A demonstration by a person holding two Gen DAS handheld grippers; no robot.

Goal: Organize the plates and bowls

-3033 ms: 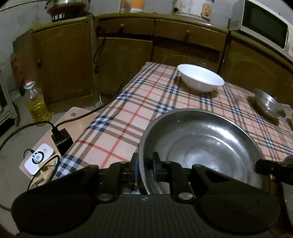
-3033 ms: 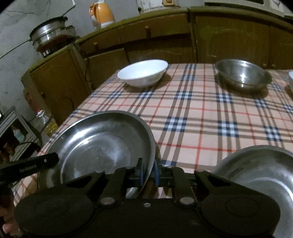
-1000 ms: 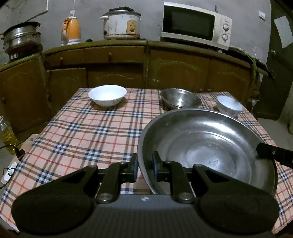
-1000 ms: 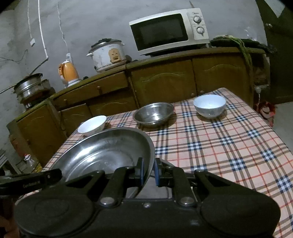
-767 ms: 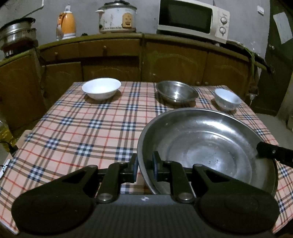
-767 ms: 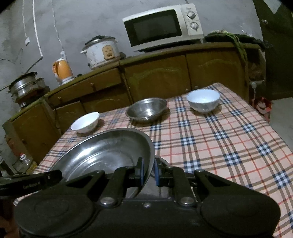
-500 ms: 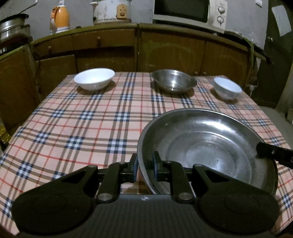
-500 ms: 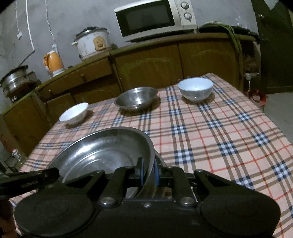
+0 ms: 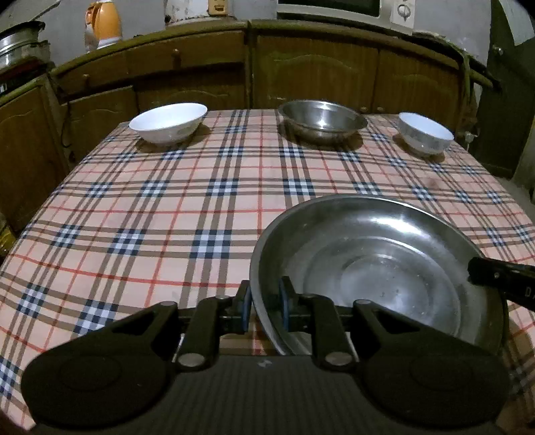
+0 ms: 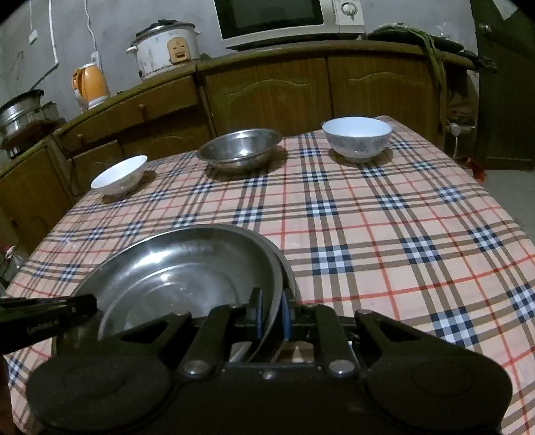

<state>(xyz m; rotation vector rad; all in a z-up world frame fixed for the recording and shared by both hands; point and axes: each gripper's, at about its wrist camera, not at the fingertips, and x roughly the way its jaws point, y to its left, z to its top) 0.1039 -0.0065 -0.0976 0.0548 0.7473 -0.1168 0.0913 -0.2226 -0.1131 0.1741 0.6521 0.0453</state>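
A large steel plate [image 9: 378, 264] is held between both grippers low over the near part of the checked table [image 9: 187, 200]. My left gripper [image 9: 265, 309] is shut on its left rim. My right gripper [image 10: 271, 316] is shut on its right rim; the plate also shows in the right wrist view [image 10: 177, 271], with a second steel rim just under it. At the far side stand a white bowl [image 9: 168, 122], a steel bowl [image 9: 322, 122] and a small patterned bowl [image 9: 425, 137].
Wooden cabinets [image 9: 314, 67] run behind the table, carrying a microwave [image 10: 287, 20], a rice cooker [image 10: 165, 47], an orange kettle [image 10: 90, 85] and a steel pot [image 10: 20, 113]. A dark door [image 10: 505, 93] is at the right.
Both grippers have carried the plate from the table's left end round to its near side and lowered it toward the cloth. The views have tilted down.
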